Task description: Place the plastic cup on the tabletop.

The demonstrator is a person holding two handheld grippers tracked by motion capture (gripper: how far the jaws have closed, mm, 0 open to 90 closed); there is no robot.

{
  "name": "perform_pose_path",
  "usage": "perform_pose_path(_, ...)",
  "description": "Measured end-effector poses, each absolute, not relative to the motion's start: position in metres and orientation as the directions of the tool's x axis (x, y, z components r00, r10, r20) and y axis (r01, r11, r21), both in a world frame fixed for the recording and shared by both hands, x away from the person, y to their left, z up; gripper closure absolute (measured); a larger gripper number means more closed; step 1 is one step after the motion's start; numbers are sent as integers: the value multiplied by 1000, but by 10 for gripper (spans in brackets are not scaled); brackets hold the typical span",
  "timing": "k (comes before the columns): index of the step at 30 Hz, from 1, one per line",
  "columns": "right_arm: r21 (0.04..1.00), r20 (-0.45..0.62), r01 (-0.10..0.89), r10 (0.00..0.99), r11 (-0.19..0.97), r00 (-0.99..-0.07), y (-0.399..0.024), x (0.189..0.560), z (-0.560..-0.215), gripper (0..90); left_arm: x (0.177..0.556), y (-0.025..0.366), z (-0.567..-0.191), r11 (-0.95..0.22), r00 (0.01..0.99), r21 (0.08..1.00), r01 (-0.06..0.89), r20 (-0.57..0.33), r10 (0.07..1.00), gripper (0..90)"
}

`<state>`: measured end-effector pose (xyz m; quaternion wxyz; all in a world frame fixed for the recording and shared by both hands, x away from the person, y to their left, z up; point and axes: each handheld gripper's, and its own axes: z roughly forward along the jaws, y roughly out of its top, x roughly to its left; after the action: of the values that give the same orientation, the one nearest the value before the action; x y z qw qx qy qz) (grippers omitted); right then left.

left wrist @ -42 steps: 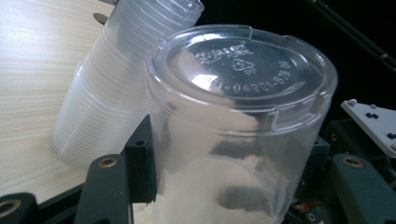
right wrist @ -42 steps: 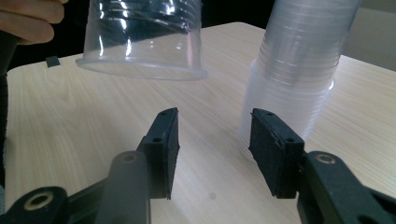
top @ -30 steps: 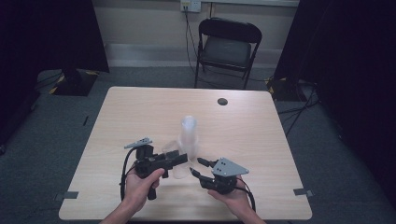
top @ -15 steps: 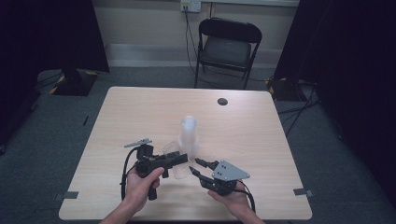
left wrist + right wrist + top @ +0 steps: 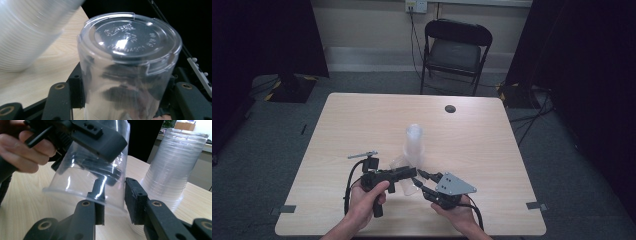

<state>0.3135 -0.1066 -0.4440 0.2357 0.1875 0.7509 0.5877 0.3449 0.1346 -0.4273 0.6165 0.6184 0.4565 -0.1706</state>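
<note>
I start with the table [image 5: 362, 120], which takes the middle of the high view, with a folding chair [image 5: 455, 50] behind it at the top and a small dark disc [image 5: 450, 108] near the far edge. At the centre of the table stands the stack of clear cups [image 5: 414, 145], upright. In the lower middle of the high view my two hands meet over the near edge. The single clear cup [image 5: 125, 70] is there, between the two tools, lifted off the wood and tilted; its long axis runs about from my left tool toward my right one, with the flat bottom near the camera of the left gripper [image 5: 404, 174] and the open rim toward the right gripper [image 5: 113, 202]. The left gripper is clenched on this cup; in its own view the black jaws sit on both sides of the cup wall. The right gripper has just been closing, and I see the rim of the cup between its jaws, one jaw inside the mouth and one outside. I judge the pads are not yet pressing, so this tool is released for now. It is the nearer one to the rim, so the coming pinch depends on that wall staying between its jaws.
</note>
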Motion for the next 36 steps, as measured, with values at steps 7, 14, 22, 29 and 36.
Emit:
perform_pose_path(7, 976, -145, -21, 572, 217, -807, -108, 312, -443, 728, 340, 126, -424, 170, 543, 615, 770, -771, 333, 423)
perform_pose_path(14, 979, -136, -23, 575, 200, -807, -109, 312, -441, 724, 338, 123, -424, 157, 552, 621, 768, -766, 330, 412)
perform_pose_path(22, 983, -133, -32, 585, 180, -800, -113, 313, -438, 782, 339, 123, -426, 144, 567, 634, 760, -755, 330, 369)
perform_pose_path(29, 978, -142, -18, 597, 210, -789, -113, 312, -438, 827, 341, 124, -427, 134, 584, 659, 740, -729, 356, 293)
perform_pose_path(36, 976, -134, -1, 598, 218, -790, -115, 313, -436, 850, 342, 125, -427, 146, 597, 682, 717, -709, 375, 217)
